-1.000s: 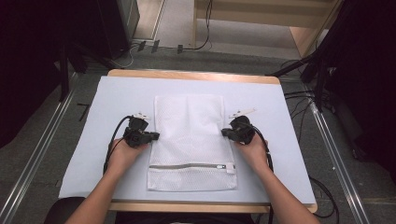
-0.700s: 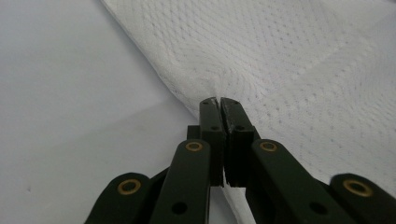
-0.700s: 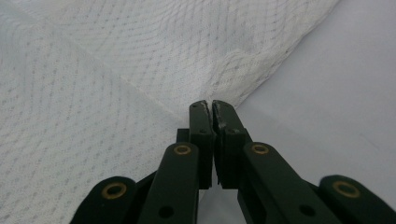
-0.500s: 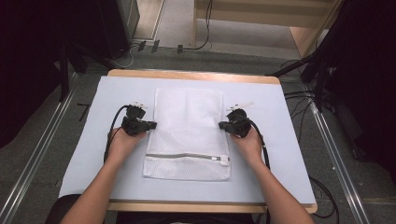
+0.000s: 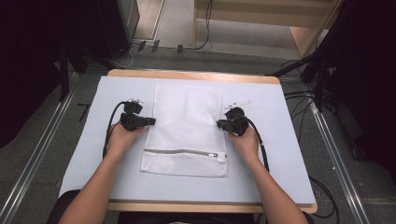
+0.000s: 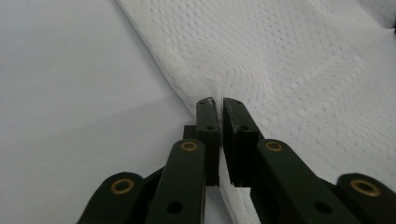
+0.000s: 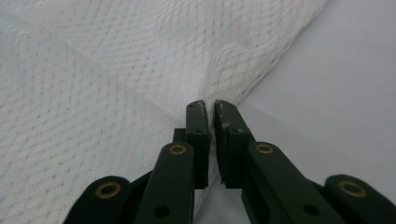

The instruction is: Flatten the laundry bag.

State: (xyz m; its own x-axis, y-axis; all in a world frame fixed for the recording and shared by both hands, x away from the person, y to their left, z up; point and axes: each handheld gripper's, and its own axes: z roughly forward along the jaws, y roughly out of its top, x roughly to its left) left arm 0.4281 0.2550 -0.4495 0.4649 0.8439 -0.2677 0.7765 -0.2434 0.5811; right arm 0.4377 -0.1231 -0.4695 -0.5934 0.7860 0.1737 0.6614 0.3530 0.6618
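A white mesh laundry bag (image 5: pixel 187 119) lies flat on the pale blue mat (image 5: pixel 280 154), its zipper (image 5: pixel 184 151) near my end. My left gripper (image 5: pixel 151 121) is at the bag's left edge and my right gripper (image 5: pixel 218 124) at its right edge. In the left gripper view the jaws (image 6: pixel 218 100) stand a narrow gap apart over the puckered edge of the mesh (image 6: pixel 289 70). In the right gripper view the jaws (image 7: pixel 209 102) show the same small gap with the mesh edge (image 7: pixel 140 70) between them. Both pairs of jaws have just been opening.
The mat covers a wooden table (image 5: pixel 194 74) with bare mat on both sides of the bag. Cables (image 5: pixel 261 149) trail from each gripper back along the forearms. Beyond the table are a grey floor, dark equipment and more cables.
Both hands slid the bag away from me, up the mat. The bag lies flatter and its near end is farther from the table's front edge.
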